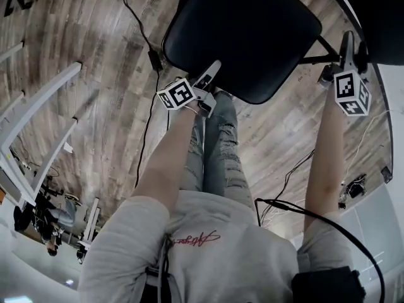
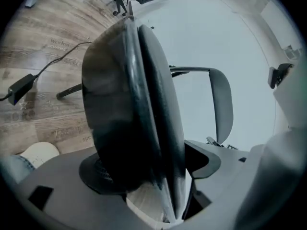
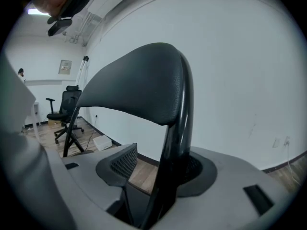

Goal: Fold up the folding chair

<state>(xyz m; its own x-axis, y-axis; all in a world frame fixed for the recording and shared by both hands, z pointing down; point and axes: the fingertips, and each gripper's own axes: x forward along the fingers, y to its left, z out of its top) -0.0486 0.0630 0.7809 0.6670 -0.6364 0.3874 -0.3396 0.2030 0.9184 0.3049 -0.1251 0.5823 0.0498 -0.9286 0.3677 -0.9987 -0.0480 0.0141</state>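
The left gripper (image 1: 211, 74) has its jaws as wide as they go. The front edge of the black seat (image 2: 124, 104) sits between them. The seat lies close against one pad (image 2: 93, 174), and there is a gap to the other pad (image 2: 206, 162), so nothing is squeezed.

The right gripper (image 1: 347, 46) is wide open too. The black bar (image 3: 175, 166) under the backrest (image 3: 139, 87) stands between its jaws. The bar is right by one pad (image 3: 201, 169) and away from the mesh pad (image 3: 120, 164). It is not pinched.

There is one folding chair (image 1: 252, 17). There are two grippers, and each has one marker cube, one on the left (image 1: 177, 95) and one on the right (image 1: 351, 92). Two arms reach out to the chair.

The chair stands on the wood floor (image 1: 95, 30), just in front of the person's legs (image 1: 218, 150). It is still unfolded. In the head view the seat lies flat, with its wide top facing up. The backrest is on the person's right side, so the chair faces toward the person's left. The seat's long way runs from left to right across the person.
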